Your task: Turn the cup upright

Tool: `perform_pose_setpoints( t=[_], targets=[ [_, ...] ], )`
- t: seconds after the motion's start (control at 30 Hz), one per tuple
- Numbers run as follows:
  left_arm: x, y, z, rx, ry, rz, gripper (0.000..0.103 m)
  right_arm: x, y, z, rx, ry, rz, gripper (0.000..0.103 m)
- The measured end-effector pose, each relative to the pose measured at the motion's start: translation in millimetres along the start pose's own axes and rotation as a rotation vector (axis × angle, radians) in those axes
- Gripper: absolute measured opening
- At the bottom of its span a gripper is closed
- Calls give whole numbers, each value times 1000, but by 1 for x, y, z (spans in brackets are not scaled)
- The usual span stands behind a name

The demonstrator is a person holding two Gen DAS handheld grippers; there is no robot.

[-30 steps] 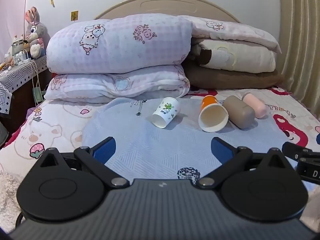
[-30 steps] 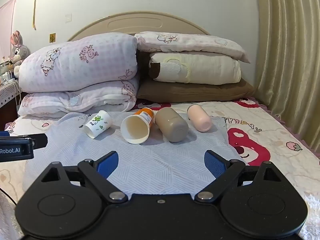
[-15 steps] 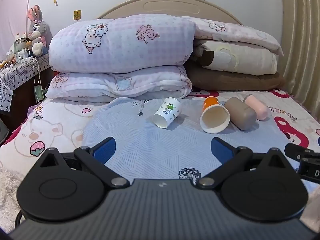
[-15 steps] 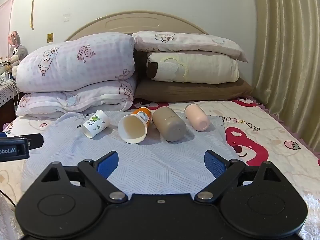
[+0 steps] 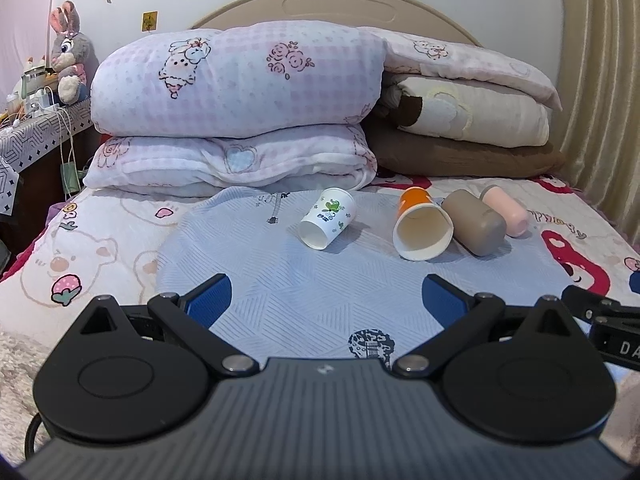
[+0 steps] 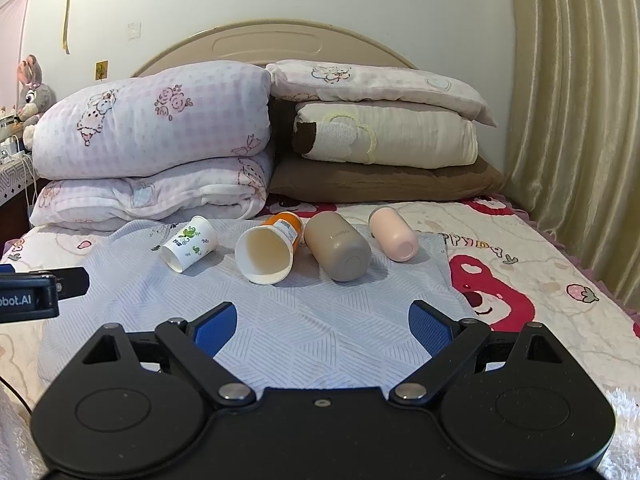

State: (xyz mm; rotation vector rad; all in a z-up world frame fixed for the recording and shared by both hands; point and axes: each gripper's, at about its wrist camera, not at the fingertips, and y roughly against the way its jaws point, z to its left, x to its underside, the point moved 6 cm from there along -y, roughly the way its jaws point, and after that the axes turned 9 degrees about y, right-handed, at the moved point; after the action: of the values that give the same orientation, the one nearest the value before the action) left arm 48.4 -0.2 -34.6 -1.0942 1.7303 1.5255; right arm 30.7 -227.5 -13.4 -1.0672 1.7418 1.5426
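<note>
Several cups lie on their sides on a light blue cloth (image 5: 288, 280) on the bed: a small white paper cup with green print (image 5: 328, 218) (image 6: 190, 242), an orange cup with a white inside (image 5: 420, 226) (image 6: 269, 250), a taupe cup (image 5: 474, 222) (image 6: 338, 246) and a pink cup (image 5: 506, 210) (image 6: 394, 234). My left gripper (image 5: 326, 300) is open and empty, well short of the white cup. My right gripper (image 6: 322, 326) is open and empty, in front of the orange and taupe cups.
Folded pink quilts (image 5: 240, 112) and stacked pillows (image 6: 384, 136) fill the head of the bed behind the cups. A nightstand with a plush rabbit (image 5: 66, 52) stands at the left. A curtain (image 6: 580, 120) hangs at the right. The other gripper shows at each view's edge (image 6: 28, 294).
Both grippers have moved slightly, so the cups appear a little higher and smaller in the views. The cups have not moved. Both grippers stay open.
</note>
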Motion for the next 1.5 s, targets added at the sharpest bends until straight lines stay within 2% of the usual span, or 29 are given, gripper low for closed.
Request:
perform_pose_setpoints(
  t=[1.5],
  targets=[
    [4,-3,-2,4,6,12,103,5,-3,0,-1,3,18,95]
  ],
)
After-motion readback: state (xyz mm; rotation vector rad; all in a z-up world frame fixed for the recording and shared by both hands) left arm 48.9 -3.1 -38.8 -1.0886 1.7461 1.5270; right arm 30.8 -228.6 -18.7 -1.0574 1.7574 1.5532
